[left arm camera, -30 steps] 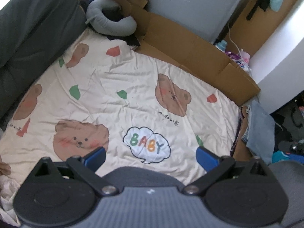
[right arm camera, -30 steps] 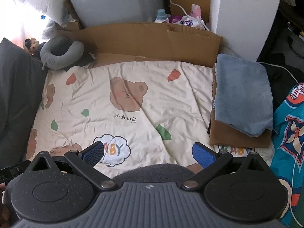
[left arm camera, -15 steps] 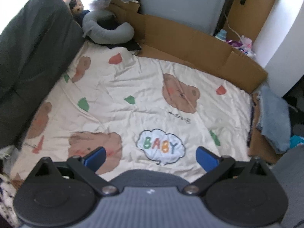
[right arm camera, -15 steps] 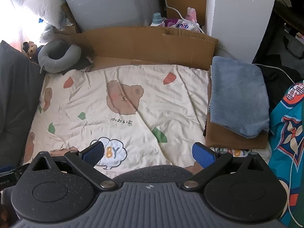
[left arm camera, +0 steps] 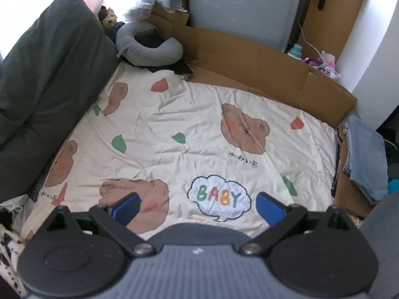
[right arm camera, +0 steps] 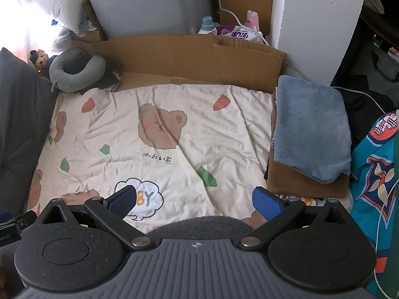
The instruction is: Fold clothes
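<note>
A cream bear-print sheet (left arm camera: 194, 134) (right arm camera: 159, 154) covers the bed. At its right edge a folded blue cloth (right arm camera: 311, 127) (left arm camera: 366, 159) lies on a folded brown one (right arm camera: 296, 182). My left gripper (left arm camera: 198, 208) hovers open above the "BABY" cloud print (left arm camera: 219, 199), holding nothing. My right gripper (right arm camera: 195, 203) also stands open and empty over the sheet's near edge, with the folded stack ahead to its right. A teal patterned fabric (right arm camera: 374, 174) hangs at the far right in the right wrist view.
A dark grey cushion (left arm camera: 37, 94) lines the left side. A grey neck pillow (right arm camera: 74, 72) and a small teddy (right arm camera: 40, 58) sit at the back left. A cardboard wall (right arm camera: 194, 57) borders the far edge, with a bottle (right arm camera: 207, 25) and packets behind it.
Both views have pulled back and risen from the bed, so more of the sheet and room shows. The left view has swung left. Both grippers stay open and empty.
</note>
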Available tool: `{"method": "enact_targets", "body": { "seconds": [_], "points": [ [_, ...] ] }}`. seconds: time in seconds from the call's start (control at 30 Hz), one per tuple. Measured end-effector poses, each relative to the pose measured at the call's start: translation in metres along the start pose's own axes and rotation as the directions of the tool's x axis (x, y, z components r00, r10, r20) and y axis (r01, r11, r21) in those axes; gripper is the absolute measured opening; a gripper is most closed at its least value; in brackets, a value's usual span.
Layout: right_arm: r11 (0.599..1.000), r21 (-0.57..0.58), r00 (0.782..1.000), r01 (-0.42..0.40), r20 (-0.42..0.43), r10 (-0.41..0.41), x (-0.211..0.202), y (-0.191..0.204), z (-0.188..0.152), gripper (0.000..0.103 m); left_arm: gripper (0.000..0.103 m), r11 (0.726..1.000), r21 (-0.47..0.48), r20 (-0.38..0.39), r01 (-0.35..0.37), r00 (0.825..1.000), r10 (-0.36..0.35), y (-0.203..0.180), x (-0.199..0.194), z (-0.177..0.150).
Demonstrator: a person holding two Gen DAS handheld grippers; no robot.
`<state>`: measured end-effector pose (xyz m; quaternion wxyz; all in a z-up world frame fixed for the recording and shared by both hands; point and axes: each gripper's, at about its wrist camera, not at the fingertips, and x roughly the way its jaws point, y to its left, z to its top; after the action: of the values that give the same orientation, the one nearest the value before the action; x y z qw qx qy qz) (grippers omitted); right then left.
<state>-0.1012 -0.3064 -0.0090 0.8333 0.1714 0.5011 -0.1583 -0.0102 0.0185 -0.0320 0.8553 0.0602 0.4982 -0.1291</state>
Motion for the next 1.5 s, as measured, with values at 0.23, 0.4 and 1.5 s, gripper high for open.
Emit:
{"method": "enact_targets", "body": {
  "seconds": [0.23,0.4,1.5],
  "points": [
    [1.000,-0.019,1.000,0.018,-0.001,-0.018,0.001,0.002,-0.001,0.102,0.098,1.000,0.008,0.007,-0.004,1.000,0.004,-0.002,-0.001,-0.002],
    [1.000,-0.020,1.000,0.022,-0.002,-0.022,0.000,0.002,0.000,0.102,0.098,1.000,0.010,0.010,0.010,1.000,-0.011,-0.001,-0.001,-0.002],
    [0.996,-0.088,1.000,0.003,0.018,-0.001,-0.005,-0.003,-0.003,0.102,0.098,1.000,0.017,0.007,0.008,1.000,-0.008,-0.004,0.000,0.001]
  ]
}}
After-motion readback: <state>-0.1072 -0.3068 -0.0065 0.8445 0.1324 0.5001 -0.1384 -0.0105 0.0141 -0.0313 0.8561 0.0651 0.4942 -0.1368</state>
